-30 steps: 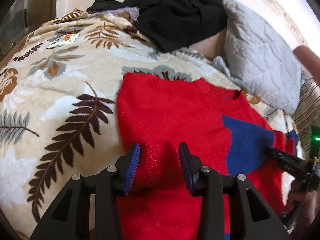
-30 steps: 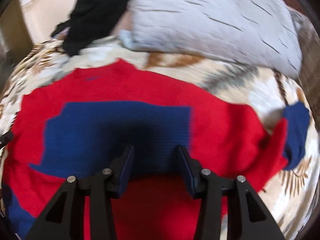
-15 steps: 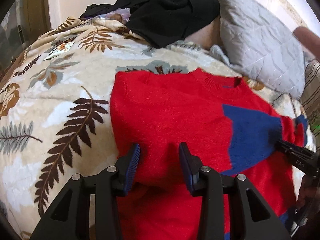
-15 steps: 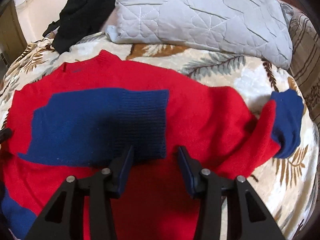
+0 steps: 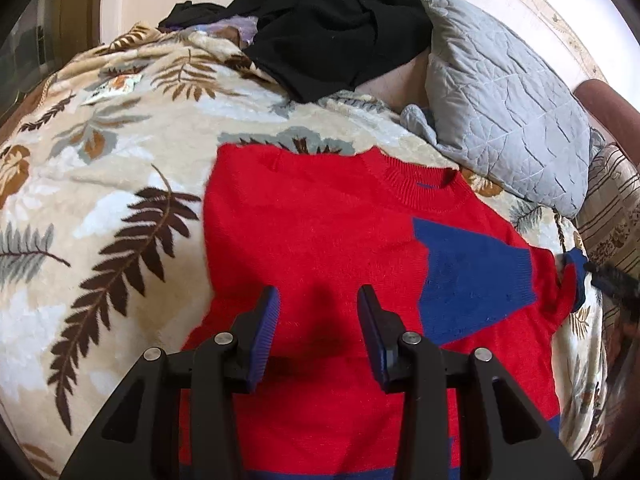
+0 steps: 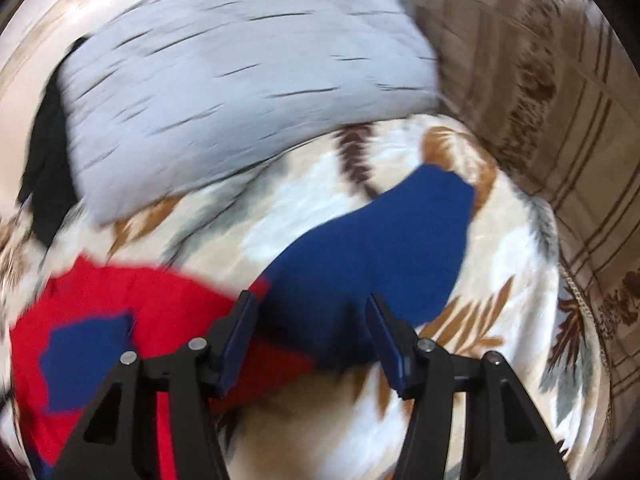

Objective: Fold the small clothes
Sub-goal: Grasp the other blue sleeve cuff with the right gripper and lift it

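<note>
A red sweater [image 5: 320,240] with navy blocks lies flat, neck away from the person, on a leaf-print blanket [image 5: 100,200] covering the bed, with one sleeve already laid across the chest as a navy panel [image 5: 472,276]. The left gripper [image 5: 318,320] hovers over the red body near the garment's left edge, its jaws parted with nothing between them. The right gripper [image 6: 312,324], also spread and holding nothing, points straight at the other sleeve, whose navy cuff end [image 6: 384,248] stretches away from it up and to the right across the blanket, its long axis running diagonally outward from the shoulder. That sleeve lies directly ahead of the right gripper and well apart from the left one, so the right hand is plainly the nearer; the likely next move is to close on the cuff and carry it inward over the body. The right view is motion-blurred, so whether the pads touch cloth cannot be told. A grey quilted pillow [image 5: 508,112] and a heap of black clothes [image 5: 340,20] sit beyond the collar
</note>
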Motion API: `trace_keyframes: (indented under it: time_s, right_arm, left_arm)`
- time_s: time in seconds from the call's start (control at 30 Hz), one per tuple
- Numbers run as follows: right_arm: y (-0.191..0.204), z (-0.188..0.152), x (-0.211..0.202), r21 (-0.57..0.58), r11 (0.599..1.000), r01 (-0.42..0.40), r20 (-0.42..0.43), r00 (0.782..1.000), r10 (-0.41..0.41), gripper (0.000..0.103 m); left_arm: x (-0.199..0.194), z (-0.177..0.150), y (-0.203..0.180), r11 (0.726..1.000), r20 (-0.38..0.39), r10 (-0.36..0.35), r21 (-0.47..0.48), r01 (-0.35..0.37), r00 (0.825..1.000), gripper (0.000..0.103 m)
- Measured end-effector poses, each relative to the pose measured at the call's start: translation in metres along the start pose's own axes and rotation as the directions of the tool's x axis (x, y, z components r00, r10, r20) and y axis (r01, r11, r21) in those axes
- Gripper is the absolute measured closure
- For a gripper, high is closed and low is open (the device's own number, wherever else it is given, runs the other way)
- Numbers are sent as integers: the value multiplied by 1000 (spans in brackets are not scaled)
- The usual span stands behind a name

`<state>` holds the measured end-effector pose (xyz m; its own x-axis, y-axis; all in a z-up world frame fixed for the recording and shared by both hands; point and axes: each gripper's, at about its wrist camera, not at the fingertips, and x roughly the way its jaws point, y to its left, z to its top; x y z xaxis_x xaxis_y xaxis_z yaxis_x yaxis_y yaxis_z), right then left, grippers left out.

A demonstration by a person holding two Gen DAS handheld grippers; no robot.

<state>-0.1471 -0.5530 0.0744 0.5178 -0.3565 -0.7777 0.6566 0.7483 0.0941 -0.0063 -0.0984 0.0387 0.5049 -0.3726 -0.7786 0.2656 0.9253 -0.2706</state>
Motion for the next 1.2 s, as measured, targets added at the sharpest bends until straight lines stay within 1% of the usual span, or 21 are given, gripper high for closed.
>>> trace_keyframes:
  time_s: [0.07, 0.13, 0.2, 0.27, 0.3, 0.33, 0.37, 0.4, 0.43, 0.53, 0.6, 0.63, 0.7, 0.77, 0.83, 0.87, 0.93, 0.97, 1.03, 1.13, 1.2]
  right_arm:
    - [-3, 19, 13, 26, 1000, 12, -8, 1000, -11, 41]
    - [-1, 35, 28, 38, 999, 31, -18, 999, -30, 27]
    - [-1, 47, 48, 49, 996, 77, -56, 996, -75, 26]
    - [-8, 51, 69, 81, 990, 112, -107, 989, -103, 27]
    - [-13, 49, 76, 101, 988, 116, -135, 986, -102, 34]
    - [-22, 45, 84, 146, 984, 101, -176, 981, -75, 63]
    - [-30, 42, 87, 185, 980, 67, -195, 980, -30, 79]
    - [-39, 37, 83, 229, 973, 19, -194, 981, 26, 88]
    - [-46, 34, 75, 246, 969, -15, -170, 984, 59, 93]
    - [-69, 18, 22, 220, 969, -112, -67, 989, 130, 93]
    - [-91, 1, -10, 233, 961, -152, -26, 986, 162, 93]
    - [-107, -12, -24, 238, 958, -158, -23, 986, 168, 93]
    - [-127, -33, -36, 240, 960, -145, -45, 986, 160, 93]
    - [-150, -60, -44, 261, 956, -131, -73, 985, 155, 89]
    - [-172, -79, -50, 281, 958, -65, -79, 993, 90, 83]
    - [-180, -83, -55, 288, 956, -52, -69, 995, 75, 82]
    - [-191, -86, -59, 306, 950, -57, -43, 996, 74, 72]
    - [-193, -86, -58, 312, 948, -62, -35, 996, 77, 70]
    - [-194, -78, -54, 305, 951, -51, -11, 998, 57, 62]
    - [-200, -66, -47, 335, 942, 3, 34, 999, -15, 59]
    - [-205, -60, -42, 359, 933, 17, 56, 998, -40, 57]
  left_arm:
    - [1, -1, -2, 1000, -2, 6, 14, -6, 1000, 74]
    - [2, -1, -3, 1000, -4, 8, 19, -8, 1000, 74]
    - [2, 0, -2, 1000, -8, 4, 15, -4, 1000, 74]
    - [2, 0, 0, 1000, -9, 2, 14, -2, 1000, 74]
    - [2, 0, -1, 1000, -9, 3, 15, -3, 1000, 74]
    - [2, 0, 0, 1000, -9, 1, 14, -1, 1000, 74]
    - [2, 0, 1, 1000, -9, -1, 13, 1, 1000, 74]
    - [2, 0, 2, 1000, -8, -2, 10, 2, 1000, 74]
    - [2, 0, 2, 1000, -7, -4, 6, 4, 1000, 74]
    - [1, -1, 3, 1000, 0, -9, -4, 9, 1000, 74]
    - [0, -1, 3, 1000, 5, -12, -12, 13, 1000, 74]
    - [1, -2, 4, 1000, 6, -14, -18, 14, 1000, 74]
    - [1, -3, 3, 999, 7, -17, -29, 17, 1000, 74]
    - [0, -5, 1, 999, 6, -22, -28, 22, 1000, 74]
    - [-1, -6, -2, 1000, 4, -23, -20, 23, 1000, 74]
    - [-1, -6, -3, 1000, 3, -23, -18, 23, 1000, 74]
    - [-3, -7, -5, 1000, 1, -26, -15, 26, 1000, 74]
    - [-3, -7, -6, 1000, 0, -26, -15, 26, 1000, 74]
    - [-5, -7, -6, 1000, -2, -24, -15, 24, 1000, 74]
    - [-8, -6, -4, 1000, 0, -19, -15, 19, 1000, 74]
    - [-10, -5, -2, 1000, 3, -13, -16, 13, 1000, 74]
